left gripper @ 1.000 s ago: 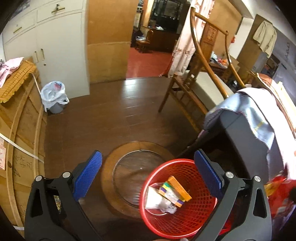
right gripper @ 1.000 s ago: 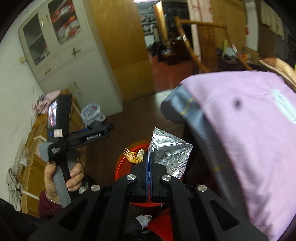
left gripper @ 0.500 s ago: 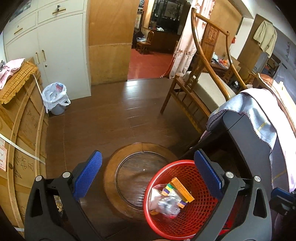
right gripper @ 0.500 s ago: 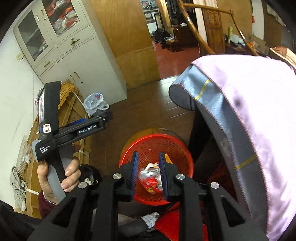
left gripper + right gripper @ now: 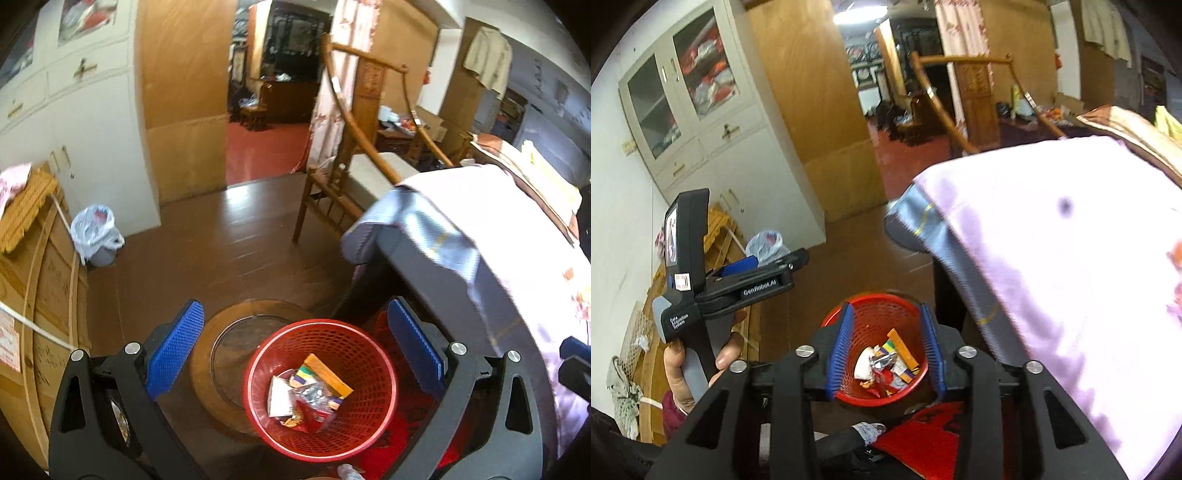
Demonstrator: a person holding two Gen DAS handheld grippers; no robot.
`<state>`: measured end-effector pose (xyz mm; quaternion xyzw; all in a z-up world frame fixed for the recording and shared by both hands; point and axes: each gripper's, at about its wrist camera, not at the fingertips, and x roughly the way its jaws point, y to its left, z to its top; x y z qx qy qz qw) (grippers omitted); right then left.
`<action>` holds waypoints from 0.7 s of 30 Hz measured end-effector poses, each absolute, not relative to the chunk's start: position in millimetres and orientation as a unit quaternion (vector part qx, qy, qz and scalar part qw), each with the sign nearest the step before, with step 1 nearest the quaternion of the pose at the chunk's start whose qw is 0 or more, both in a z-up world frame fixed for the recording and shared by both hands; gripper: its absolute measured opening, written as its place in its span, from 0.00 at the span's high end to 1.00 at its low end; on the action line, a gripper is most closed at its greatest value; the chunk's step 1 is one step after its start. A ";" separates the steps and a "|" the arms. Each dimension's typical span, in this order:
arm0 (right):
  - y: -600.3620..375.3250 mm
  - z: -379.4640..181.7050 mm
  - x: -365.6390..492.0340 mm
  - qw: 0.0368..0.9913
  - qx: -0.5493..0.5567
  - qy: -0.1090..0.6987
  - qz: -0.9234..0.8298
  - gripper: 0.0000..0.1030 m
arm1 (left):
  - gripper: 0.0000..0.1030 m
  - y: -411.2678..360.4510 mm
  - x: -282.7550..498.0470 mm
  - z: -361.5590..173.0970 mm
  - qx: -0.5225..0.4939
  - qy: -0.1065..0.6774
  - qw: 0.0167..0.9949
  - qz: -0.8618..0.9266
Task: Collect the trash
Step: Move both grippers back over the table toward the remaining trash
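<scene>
The red bin stands on the brown floor, just beside a round wooden board and close to the worktop with the pink cloth.

The trash is in the bin — a crinkly silver wrapper, a white scrap, an orange box and some small bright packs, all piled at the bottom. In the left view the same pile shows near the middle of the bin.

The right claw hangs above the bin. Its jaws have just been opening, and now the blue pads stand apart with nothing between them. Through the gap you look down at the trash in the bin.

The left claw is spread wide too, and it holds nothing. Its blue pads sit far apart, one toward the board and one toward the dark worktop leg. A hand grips its grey handle, seen from the right view.

Farther off, a small bin with a white bag stands by the white cupboard. A wooden chair stands past the worktop — near an open doorway.
</scene>
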<state>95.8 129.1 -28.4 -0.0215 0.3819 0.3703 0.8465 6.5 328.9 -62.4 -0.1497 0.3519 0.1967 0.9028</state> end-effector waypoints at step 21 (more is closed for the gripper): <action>-175.9 -8.1 35.4 0.952 0.128 0.240 0.137 0.06 | 0.07 94.8 37.9 -19.1 -0.014 0.373 0.928 0.004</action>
